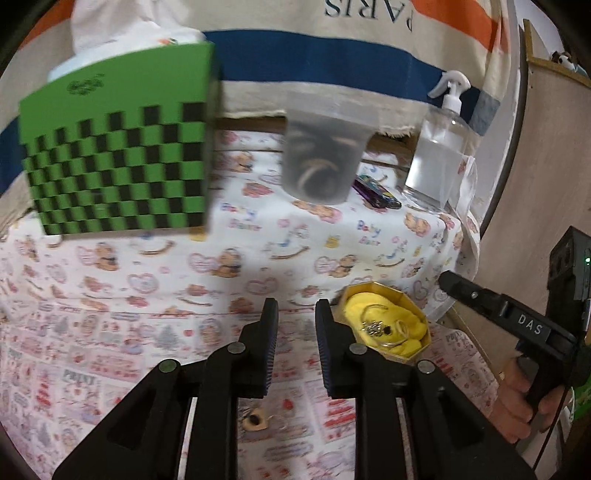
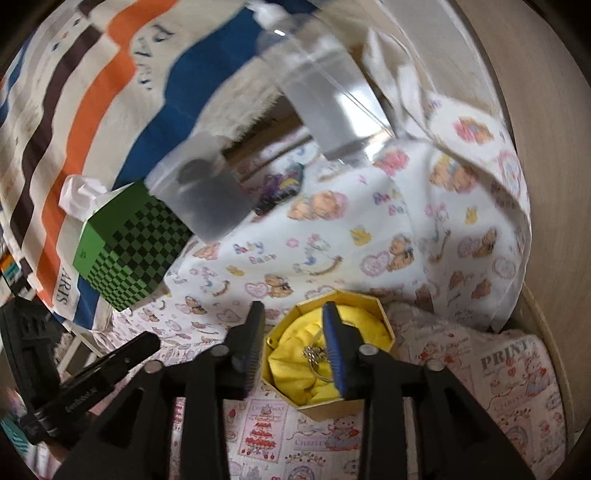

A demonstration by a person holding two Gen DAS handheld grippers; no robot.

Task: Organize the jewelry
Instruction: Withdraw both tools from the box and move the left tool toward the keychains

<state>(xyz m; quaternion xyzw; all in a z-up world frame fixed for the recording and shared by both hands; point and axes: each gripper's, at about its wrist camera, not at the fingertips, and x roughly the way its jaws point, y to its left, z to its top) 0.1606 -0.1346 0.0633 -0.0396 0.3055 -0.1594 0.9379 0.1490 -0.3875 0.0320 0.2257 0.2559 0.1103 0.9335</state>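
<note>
one octagonal yellow box point(image 2: 328, 354) with rings point(image 2: 317, 356) on yellow cloth sits on the printed worktop cover point(image 1: 147, 280), the right tool point(image 2: 295, 347) parted and empty above it (left tool point(image 1: 293, 347) likewise slightly parted, empty), green checkered box point(image 1: 118, 155) beyond.

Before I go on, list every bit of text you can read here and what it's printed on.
"PARIS", upside down: striped cloth behind the table.
"DAS": right gripper, on its arm.
"Baby Bear": bear-print cloth.
"PRINT", "CHRISTMAS": pink-print cloth.
Black mark on the green checked box: too blurred.
White lettering on the left gripper: too blurred.
</note>
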